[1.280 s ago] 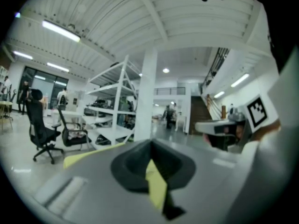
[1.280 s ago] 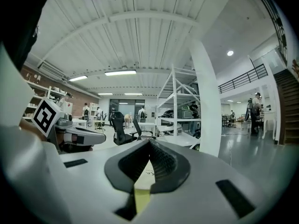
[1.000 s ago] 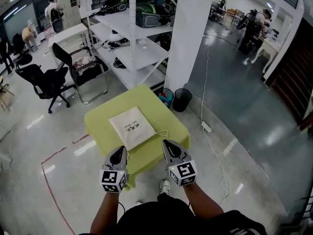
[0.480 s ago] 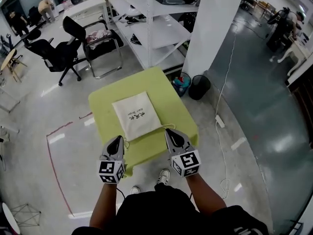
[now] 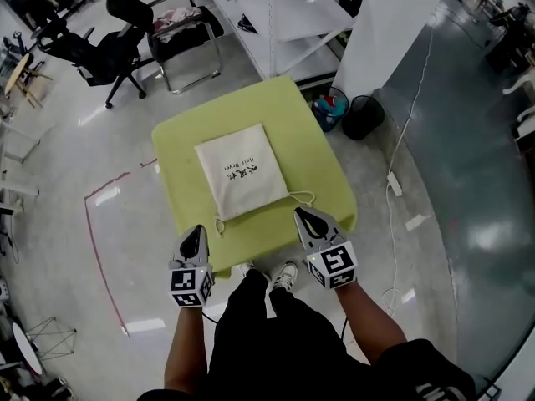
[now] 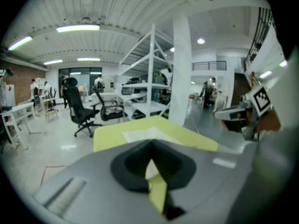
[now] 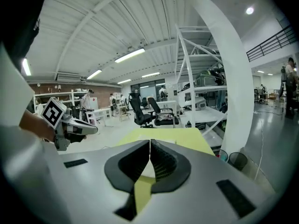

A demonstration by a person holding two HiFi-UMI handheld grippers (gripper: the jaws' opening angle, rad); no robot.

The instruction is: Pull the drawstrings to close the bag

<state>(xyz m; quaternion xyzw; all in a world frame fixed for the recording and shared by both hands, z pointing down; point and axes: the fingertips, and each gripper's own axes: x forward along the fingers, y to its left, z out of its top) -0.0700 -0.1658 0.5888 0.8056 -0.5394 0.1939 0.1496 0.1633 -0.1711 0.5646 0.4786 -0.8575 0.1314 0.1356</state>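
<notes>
Head view: yellow-green bench (image 5: 313, 140) seen from above.
Left hand-held gripper (image 5: 196, 230): clenched, empty — over the near edge, close to the left drawstring (image 5: 219, 223).
Right hand-held gripper (image 5: 299, 214): clenched, empty, close to the right drawstring (image 5: 303, 196).
Bag (image 5: 242, 170): flat mid-bench, mouth facing the person.
Beyond: white shelving (image 5: 284, 15), black chairs (image 5: 109, 44).
</notes>
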